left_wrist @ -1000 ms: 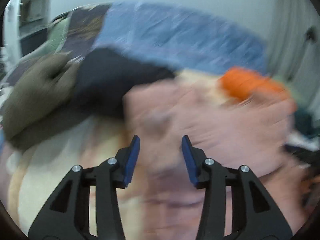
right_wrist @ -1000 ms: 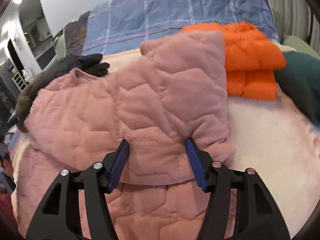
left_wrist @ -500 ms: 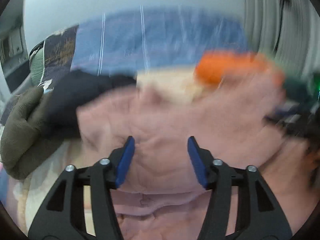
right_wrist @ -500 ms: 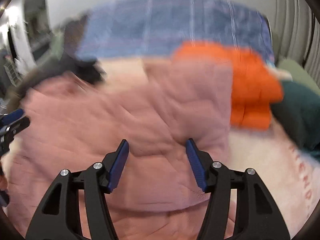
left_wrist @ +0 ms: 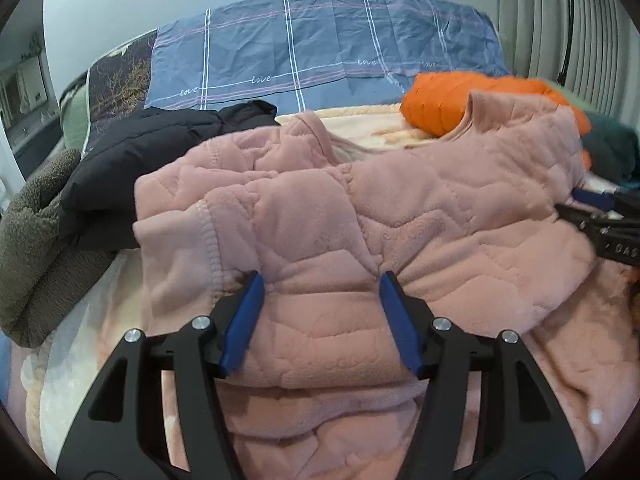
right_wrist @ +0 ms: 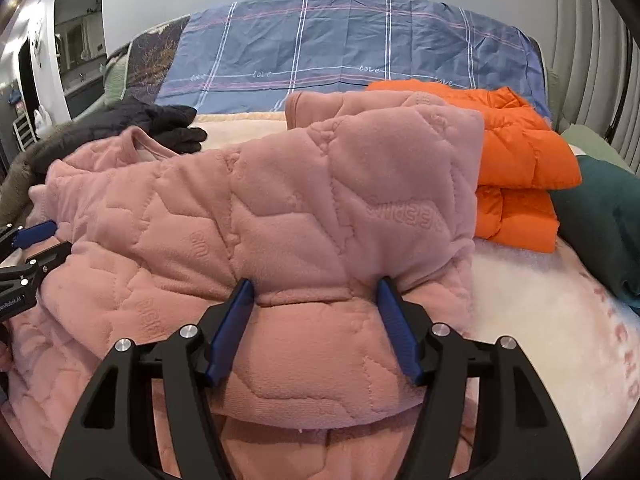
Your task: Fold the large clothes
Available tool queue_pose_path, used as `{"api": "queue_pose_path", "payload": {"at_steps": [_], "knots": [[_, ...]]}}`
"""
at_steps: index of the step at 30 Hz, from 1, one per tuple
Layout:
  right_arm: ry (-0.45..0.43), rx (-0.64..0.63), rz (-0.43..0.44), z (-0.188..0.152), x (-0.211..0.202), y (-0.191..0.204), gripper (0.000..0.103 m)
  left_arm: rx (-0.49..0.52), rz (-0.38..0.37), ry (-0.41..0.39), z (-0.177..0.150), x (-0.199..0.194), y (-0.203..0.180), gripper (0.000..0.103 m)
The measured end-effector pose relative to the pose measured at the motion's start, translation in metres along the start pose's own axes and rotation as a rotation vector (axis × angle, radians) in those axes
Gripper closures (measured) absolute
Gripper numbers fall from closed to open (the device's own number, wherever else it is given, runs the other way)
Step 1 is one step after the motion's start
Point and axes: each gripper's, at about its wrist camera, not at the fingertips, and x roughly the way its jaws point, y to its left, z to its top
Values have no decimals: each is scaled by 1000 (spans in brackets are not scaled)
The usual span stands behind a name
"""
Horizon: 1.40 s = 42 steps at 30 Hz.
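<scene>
A pink quilted fleece jacket (left_wrist: 360, 216) lies partly folded on the bed, and it also shows in the right wrist view (right_wrist: 304, 208). My left gripper (left_wrist: 320, 292) is open, its blue pads on either side of the jacket's left folded edge near a sleeve cuff. My right gripper (right_wrist: 314, 296) is open over the jacket's right folded edge. Each gripper shows at the edge of the other's view: the right one in the left wrist view (left_wrist: 604, 216), the left one in the right wrist view (right_wrist: 28, 252).
A folded orange puffer jacket (right_wrist: 516, 168) lies to the right, a dark teal garment (right_wrist: 600, 224) beyond it. A black jacket (left_wrist: 152, 164) and an olive fleece (left_wrist: 36, 248) lie to the left. A blue plaid sheet (left_wrist: 320, 56) covers the far bed.
The left gripper swung right and settled over the jacket's left edge; its view went from blurred to sharp. The right gripper stayed near the right edge. Both stayed open.
</scene>
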Motion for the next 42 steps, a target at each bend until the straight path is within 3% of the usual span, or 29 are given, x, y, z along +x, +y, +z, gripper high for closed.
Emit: {"api": "queue_pose_path", "payload": {"at_steps": [1, 3, 5, 9, 13, 18, 23, 29, 38, 42], "knots": [[1, 6, 18, -1, -9, -4, 38, -13, -15, -2, -1, -9, 4, 40], [-12, 0, 31, -5, -33, -12, 38, -18, -35, -30, -7, -36, 18, 20], [-24, -11, -11, -14, -54, -25, 35, 8, -11, -44, -19, -54, 28, 14], [50, 91, -40, -46, -78, -70, 35, -11, 5, 51, -58, -70, 56, 14], [126, 225, 25, -87, -95, -99, 35, -87, -97, 144, -104, -89, 63, 14], [125, 317, 107, -118, -119, -107, 35, 27, -126, 188, -137, -106, 38, 14], [129, 297, 143, -132, -137, -99, 35, -32, -171, 171, -157, -123, 38, 17], [197, 221, 207, -157, -150, -83, 35, -101, -244, 172, -185, -149, 40, 22], [301, 143, 139, -151, -144, -60, 33, -196, -275, 84, -210, -170, 39, 29], [312, 167, 163, -158, -150, -64, 33, -196, -325, 66, -215, -178, 34, 32]]}}
